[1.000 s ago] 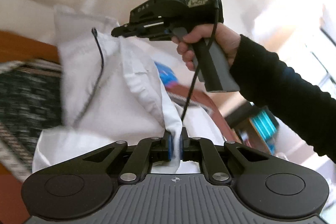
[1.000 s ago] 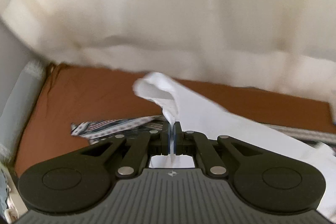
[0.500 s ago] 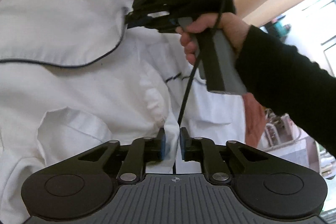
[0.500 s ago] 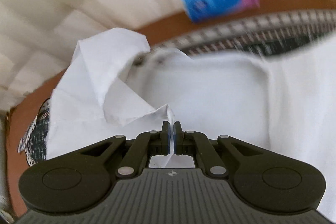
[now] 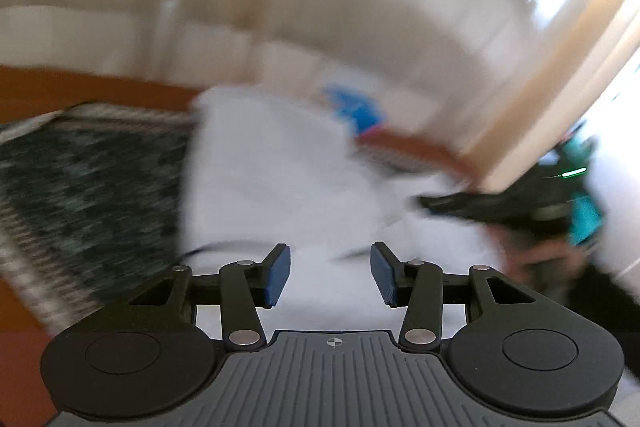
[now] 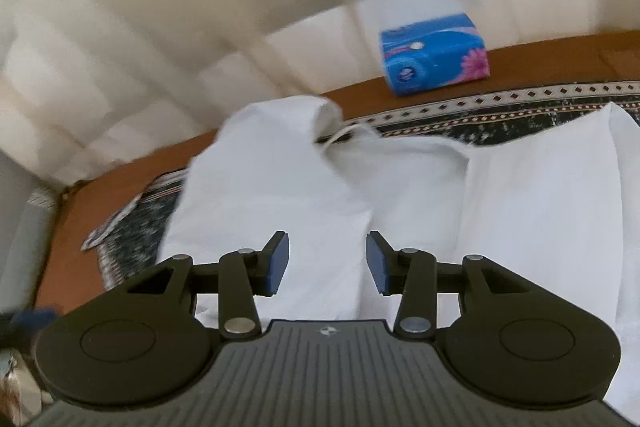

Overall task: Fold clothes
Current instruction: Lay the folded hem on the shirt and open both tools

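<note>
A white garment (image 6: 480,203) lies spread on the dark patterned cloth (image 6: 500,119) over the brown table. It also shows, blurred, in the left wrist view (image 5: 272,187). My left gripper (image 5: 330,277) is open and empty just above the garment. My right gripper (image 6: 327,263) is open and empty above a folded part of the garment. The right gripper also shows blurred at the right of the left wrist view (image 5: 496,207), low over the garment.
A blue tissue pack (image 6: 434,53) sits on the brown table edge (image 6: 360,95) behind the garment; it shows blurred in the left wrist view (image 5: 354,109). A cream padded wall (image 6: 200,27) rises behind. The patterned cloth (image 5: 88,179) extends left.
Both grippers have opened and let go of the white garment, which now lies on the table. The right gripper has dropped low to the right in the left wrist view.
</note>
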A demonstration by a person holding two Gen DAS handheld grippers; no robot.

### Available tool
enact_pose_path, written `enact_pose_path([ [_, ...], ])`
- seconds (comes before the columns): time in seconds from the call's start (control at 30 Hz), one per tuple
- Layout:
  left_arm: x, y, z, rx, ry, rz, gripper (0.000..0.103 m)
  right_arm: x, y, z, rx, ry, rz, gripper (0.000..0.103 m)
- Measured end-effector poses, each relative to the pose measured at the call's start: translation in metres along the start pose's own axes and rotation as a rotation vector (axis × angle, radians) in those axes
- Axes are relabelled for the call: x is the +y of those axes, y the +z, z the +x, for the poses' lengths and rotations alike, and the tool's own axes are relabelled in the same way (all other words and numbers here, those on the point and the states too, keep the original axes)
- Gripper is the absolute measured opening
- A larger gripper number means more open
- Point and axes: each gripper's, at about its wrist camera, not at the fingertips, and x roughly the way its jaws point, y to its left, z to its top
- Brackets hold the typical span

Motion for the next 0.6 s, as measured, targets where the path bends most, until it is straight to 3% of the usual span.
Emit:
enact_pose_path([
  [0.13,0.023,-0.026,0.008,0.111,0.029,0.06,0.06,0.028,-0.043,-0.018,0.015,0.031,0.011,0.057],
  [0.27,0.036,-0.059,0.012,0.206,0.015,0.071,0.06,0.058,-0.075,-0.005,0.061,0.007,-0.05,0.059],
  [0.37,0.046,-0.08,-0.001,0.216,0.01,0.079,0.063,0.069,-0.079,0.008,0.084,0.033,-0.071,0.062],
  [0.47,0.048,-0.084,0.001,0.201,0.027,0.071,0.065,0.079,-0.073,0.022,0.105,0.037,-0.121,0.076],
  [0.53,0.051,-0.083,0.006,0.185,0.029,0.046,0.065,0.08,-0.067,0.035,0.139,0.065,-0.135,0.076],
  [0.6,0.053,-0.08,0.012,0.179,0.004,0.044,0.073,0.079,-0.062,0.048,0.174,0.092,-0.139,0.076],
])
